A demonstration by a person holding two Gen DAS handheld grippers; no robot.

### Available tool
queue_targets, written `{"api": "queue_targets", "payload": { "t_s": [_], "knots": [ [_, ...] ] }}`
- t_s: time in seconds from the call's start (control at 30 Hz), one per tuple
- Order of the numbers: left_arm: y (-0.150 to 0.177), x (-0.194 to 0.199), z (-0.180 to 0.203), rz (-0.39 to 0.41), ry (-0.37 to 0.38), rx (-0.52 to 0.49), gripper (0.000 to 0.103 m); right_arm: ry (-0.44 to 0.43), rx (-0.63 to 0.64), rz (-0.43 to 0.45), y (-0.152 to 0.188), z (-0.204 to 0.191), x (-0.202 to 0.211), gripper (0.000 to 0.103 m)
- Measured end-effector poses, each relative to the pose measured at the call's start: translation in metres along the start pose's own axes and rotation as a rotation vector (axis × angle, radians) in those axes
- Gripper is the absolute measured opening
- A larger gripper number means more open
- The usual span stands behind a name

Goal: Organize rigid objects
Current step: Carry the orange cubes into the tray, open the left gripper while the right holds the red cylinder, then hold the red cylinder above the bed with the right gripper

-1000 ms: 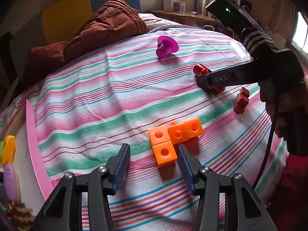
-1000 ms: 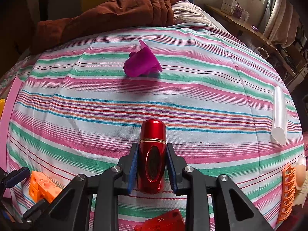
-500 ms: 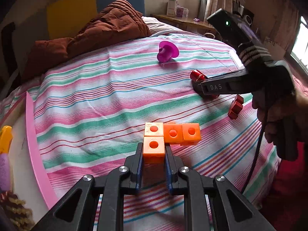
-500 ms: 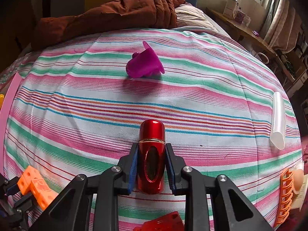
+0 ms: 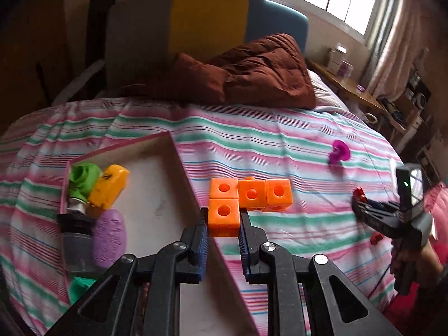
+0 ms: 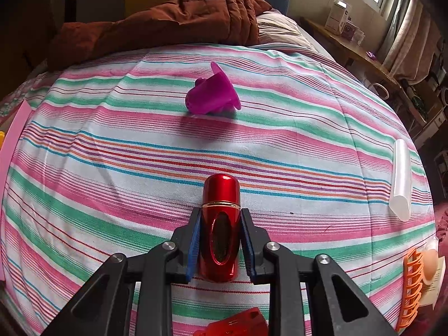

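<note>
Stripes of pink, green and white covered the big bed [image 5: 280, 145], and a brown blanket [image 5: 252, 75] lay bunched at its far end. On the bed sat a pink tray [image 5: 179, 154] with a few toys in its corner: a green one, a yellow one and a purple one.

Over the tray's edge, the left tongs [image 5: 223, 225] pinched the orange blocks [image 5: 246, 198] by the one block that stuck out. All four blocks were held up in the air. They looked light and hard, made of plastic. They were only snapped together, so I think they could come apart if bumped. Holding the flat sides of one block looked like a good way to carry them.

Further off on the bed, the right tongs [image 6: 219, 240] squeezed a red tube [image 6: 220, 224] around its middle. It lay on the sheet. It looked shiny and smooth, so it might slip; its middle seemed the best spot to hold.

A purple cup [image 6: 212, 96] lay tipped over, well apart from both.
</note>
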State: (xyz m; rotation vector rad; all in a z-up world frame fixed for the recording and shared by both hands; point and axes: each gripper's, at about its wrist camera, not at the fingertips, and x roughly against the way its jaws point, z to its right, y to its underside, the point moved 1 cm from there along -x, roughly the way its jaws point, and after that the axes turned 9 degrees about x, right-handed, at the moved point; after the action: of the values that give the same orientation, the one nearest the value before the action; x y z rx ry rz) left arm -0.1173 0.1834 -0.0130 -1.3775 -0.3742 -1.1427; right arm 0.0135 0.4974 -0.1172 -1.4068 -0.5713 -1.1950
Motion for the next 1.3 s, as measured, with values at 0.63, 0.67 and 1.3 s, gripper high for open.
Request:
{"api": "queue_targets", "payload": {
  "t_s": [0.63,0.67,1.3],
  "knots": [
    [-0.041,-0.083,-0.086,-0.133,-0.176,0.222,0.019,0.001,0.012,-0.004,-0.001,0.000,-0.001,0.026],
    [-0.042,-0.083,-0.086,-0.129,-0.185,0.218,0.019,0.001,0.012,-0.005,-0.001,0.000,-0.001,0.026],
    [-0.016,-0.003,-0.050,0.056,-0.184,0.042,0.034,0.007,0.019,-0.001,-0.001,-0.002,0.000,0.026]
  ]
}}
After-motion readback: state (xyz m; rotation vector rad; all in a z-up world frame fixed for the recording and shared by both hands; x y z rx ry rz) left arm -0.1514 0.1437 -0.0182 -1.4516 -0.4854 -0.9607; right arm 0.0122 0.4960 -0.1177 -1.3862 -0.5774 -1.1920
